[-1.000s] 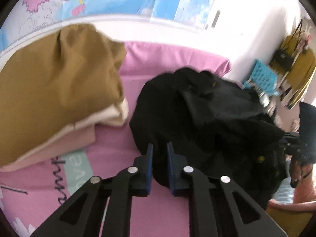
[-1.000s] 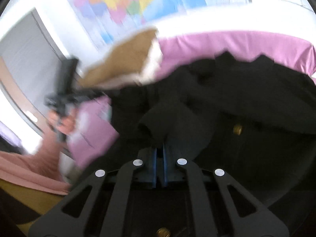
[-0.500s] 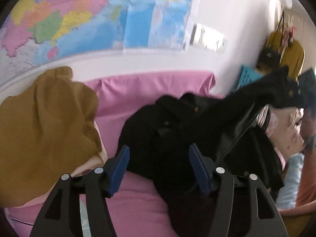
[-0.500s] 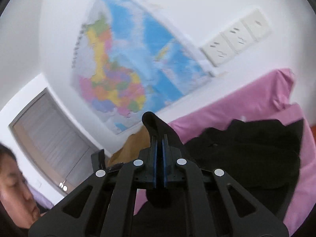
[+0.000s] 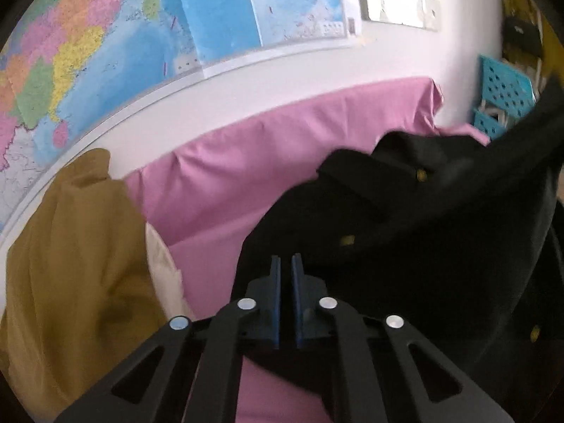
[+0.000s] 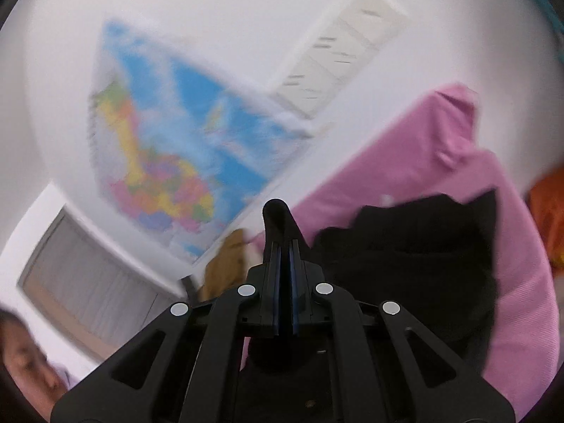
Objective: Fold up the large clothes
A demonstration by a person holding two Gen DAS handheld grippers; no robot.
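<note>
Both grippers now on black coat (image 5: 423,246).

You have matt black cloth garment (image 5: 405,232), brass-look buttons (image 5: 420,175), pink woven sheet (image 5: 246,176), glossy paper map (image 5: 211,17).

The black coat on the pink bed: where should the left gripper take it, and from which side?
Probably the near left edge of the black coat, approached from the pink sheet side. That hem lies exposed there, right ahead of the left gripper, while the right gripper holds another part raised.
</note>
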